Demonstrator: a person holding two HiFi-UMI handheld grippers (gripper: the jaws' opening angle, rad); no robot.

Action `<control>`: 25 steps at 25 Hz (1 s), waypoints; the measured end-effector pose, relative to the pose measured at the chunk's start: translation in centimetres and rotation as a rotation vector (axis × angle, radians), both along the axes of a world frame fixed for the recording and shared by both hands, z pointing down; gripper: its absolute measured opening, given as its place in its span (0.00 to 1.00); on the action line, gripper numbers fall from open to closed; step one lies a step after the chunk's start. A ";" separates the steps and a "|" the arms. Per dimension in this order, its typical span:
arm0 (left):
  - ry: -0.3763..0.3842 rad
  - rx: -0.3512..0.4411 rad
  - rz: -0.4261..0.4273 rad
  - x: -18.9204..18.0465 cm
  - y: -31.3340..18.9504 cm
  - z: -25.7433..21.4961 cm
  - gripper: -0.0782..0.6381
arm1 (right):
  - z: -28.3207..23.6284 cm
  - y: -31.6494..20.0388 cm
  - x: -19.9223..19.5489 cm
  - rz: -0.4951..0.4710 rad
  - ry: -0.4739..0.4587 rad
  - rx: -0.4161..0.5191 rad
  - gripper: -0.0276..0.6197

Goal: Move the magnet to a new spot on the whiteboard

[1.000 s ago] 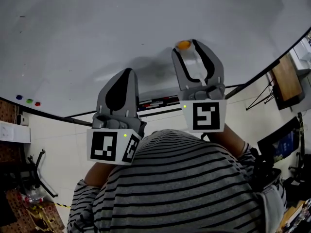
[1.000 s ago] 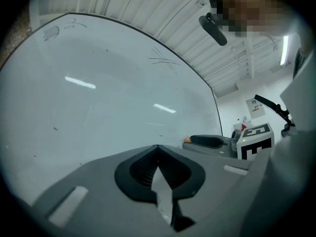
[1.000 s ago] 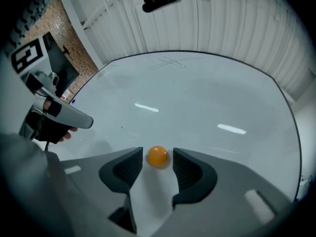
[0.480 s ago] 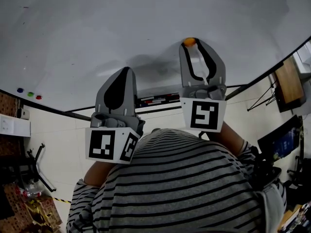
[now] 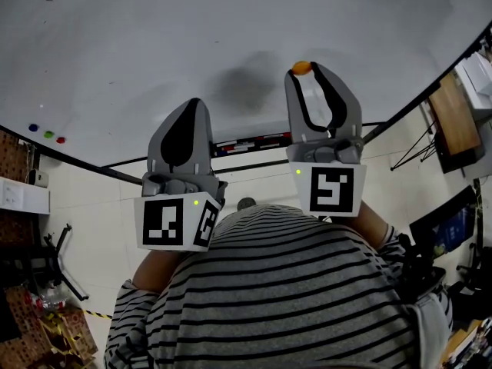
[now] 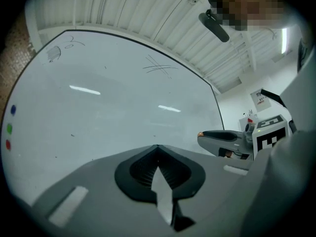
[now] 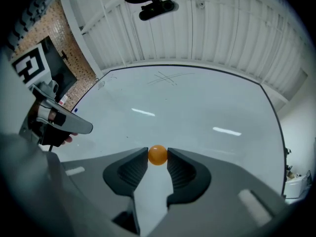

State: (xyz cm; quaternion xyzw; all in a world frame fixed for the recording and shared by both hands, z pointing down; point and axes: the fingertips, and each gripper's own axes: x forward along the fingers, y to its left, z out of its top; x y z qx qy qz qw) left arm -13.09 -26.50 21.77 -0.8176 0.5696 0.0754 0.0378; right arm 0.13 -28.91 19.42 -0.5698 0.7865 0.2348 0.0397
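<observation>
A whiteboard point(image 5: 154, 44) fills the upper view. At its far left edge sit three small coloured dots point(image 5: 48, 134): blue, green and red. The left gripper point(image 5: 192, 104) points at the board, its fingers pressed together with nothing between them. Below the board, a ledge point(image 5: 231, 149) holds several markers point(image 5: 261, 139). The right gripper point(image 5: 304, 71), whose jaws have just been closing, pinches the round orange magnet point(image 5: 301, 67) at the board, right of centre.
</observation>
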 end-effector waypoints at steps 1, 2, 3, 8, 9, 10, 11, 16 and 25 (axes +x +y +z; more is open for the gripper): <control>-0.005 0.005 -0.007 0.3 0.6 0.0 0.13 | 0.1 0.8 0.5 -0.001 -0.002 -0.002 0.23; -0.008 0.010 -0.016 0.6 1.4 0.1 0.13 | 0.3 1.6 1.0 -0.003 -0.005 -0.005 0.23; -0.010 0.015 -0.024 0.9 2.2 0.1 0.13 | 0.4 2.5 1.5 -0.005 -0.007 -0.011 0.23; -0.021 0.028 -0.054 2.8 6.3 0.6 0.13 | 1.2 7.0 3.5 -0.034 -0.015 -0.033 0.23; -0.033 0.025 -0.061 3.3 7.1 0.9 0.13 | 1.4 7.8 3.9 -0.039 -0.019 -0.037 0.23; -0.044 0.019 -0.064 3.9 7.9 1.3 0.13 | 1.6 8.6 4.3 -0.045 -0.024 -0.044 0.23; -0.052 0.010 -0.064 4.4 8.7 1.8 0.13 | 1.8 9.4 4.7 -0.051 -0.028 -0.055 0.23; -0.026 -0.026 -0.050 6.6 12.7 3.5 0.13 | 2.7 13.5 6.3 -0.067 -0.024 -0.086 0.23; -0.041 -0.018 -0.111 8.9 18.6 3.6 0.13 | 3.1 19.2 9.0 -0.108 -0.025 -0.114 0.23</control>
